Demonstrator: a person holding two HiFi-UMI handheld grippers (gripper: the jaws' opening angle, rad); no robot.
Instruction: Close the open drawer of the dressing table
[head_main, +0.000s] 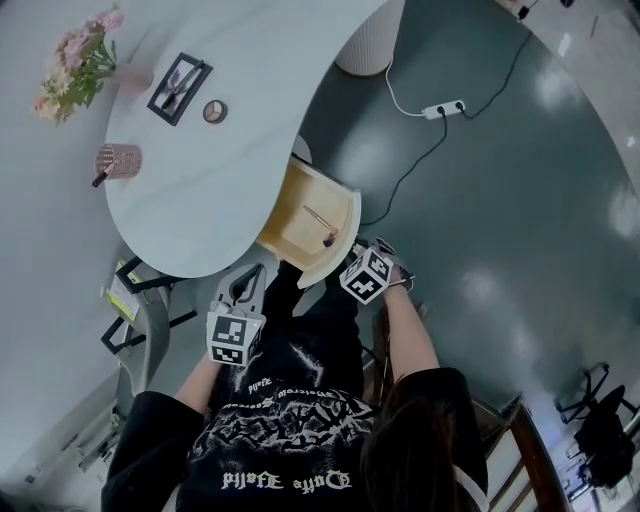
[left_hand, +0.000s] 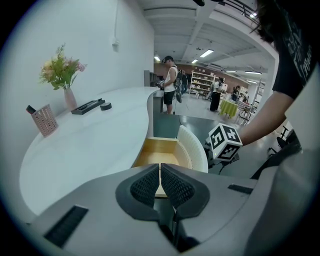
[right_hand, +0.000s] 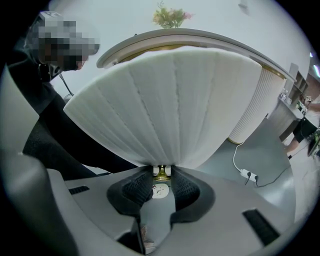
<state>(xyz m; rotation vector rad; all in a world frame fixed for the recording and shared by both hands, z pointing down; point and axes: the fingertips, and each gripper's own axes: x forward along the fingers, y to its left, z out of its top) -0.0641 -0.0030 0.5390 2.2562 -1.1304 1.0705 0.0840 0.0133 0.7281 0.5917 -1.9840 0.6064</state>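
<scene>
Right claw (right_hand: 161, 176): you grip the knob (right_hand: 160, 171) of the drawer (right_hand: 170, 100), ready to push it shut.
Left claw (left_hand: 160, 182): closed, empty; held clear of the drawer.

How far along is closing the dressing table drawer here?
Done: the right gripper is at the drawer front, jaws clamped on its gold knob. In hand: that grip only; the left gripper is shut and empty. Left: the whole push, as the drawer stands pulled out, its wooden inside exposed.

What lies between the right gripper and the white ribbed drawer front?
A small gold knob on that drawer front, between the right gripper's jaws, per the right gripper view.
</scene>
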